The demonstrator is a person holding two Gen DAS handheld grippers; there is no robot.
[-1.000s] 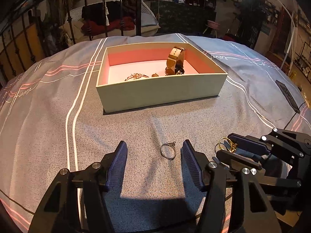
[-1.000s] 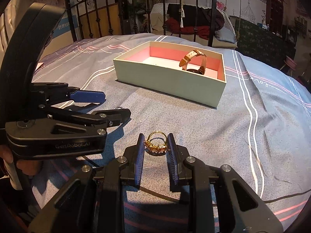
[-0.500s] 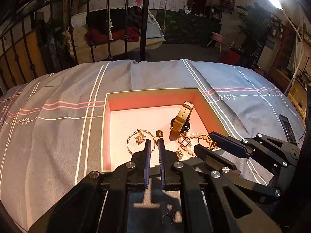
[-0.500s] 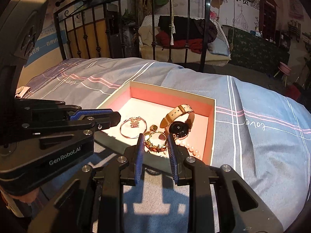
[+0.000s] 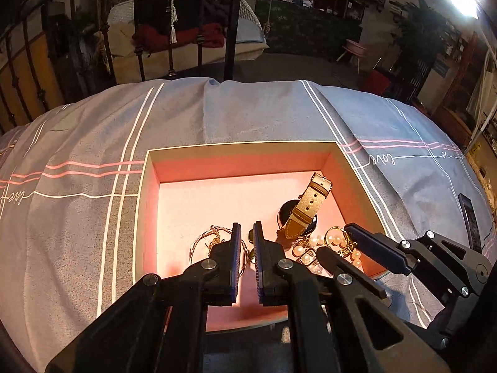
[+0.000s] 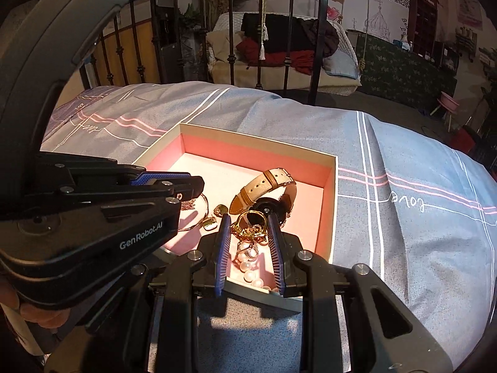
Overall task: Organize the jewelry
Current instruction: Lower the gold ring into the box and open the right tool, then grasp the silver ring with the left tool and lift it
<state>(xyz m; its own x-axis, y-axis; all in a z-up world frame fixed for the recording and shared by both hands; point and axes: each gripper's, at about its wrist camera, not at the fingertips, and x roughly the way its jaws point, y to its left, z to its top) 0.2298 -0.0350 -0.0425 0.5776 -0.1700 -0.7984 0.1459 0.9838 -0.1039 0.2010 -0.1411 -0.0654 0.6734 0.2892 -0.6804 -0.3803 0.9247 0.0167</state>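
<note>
Now my right gripper (image 6: 248, 220) sits low in the middle of its own view, pinching the gold ring (image 6: 248, 229) between the blue pads. The ring hangs over the near right part of the open box (image 6: 335, 205), just above the pearls (image 6: 248, 272) and in front of the watch (image 6: 264, 186) with its tan strap.

My left gripper (image 5: 247, 225), at the lower centre of its view, has its pads pressed almost together. I see nothing caught between them, only the box floor through the thin gap. It hovers over the near edge of the box, beside a thin bangle (image 5: 202, 245) lying at lower left on the pink lining.

As I judge it, I am at the placing step: the ring is carried over the box and not yet let go. The next move calls for lowering the right gripper a little toward a bare patch of lining, away from the watch and the pearl strand, then spreading the pads so the ring drops flat without tangling.

The left gripper looks to me empty, so it would have to go back to the grey striped bedspread (image 5: 248, 112) for whatever is left out there.
</note>
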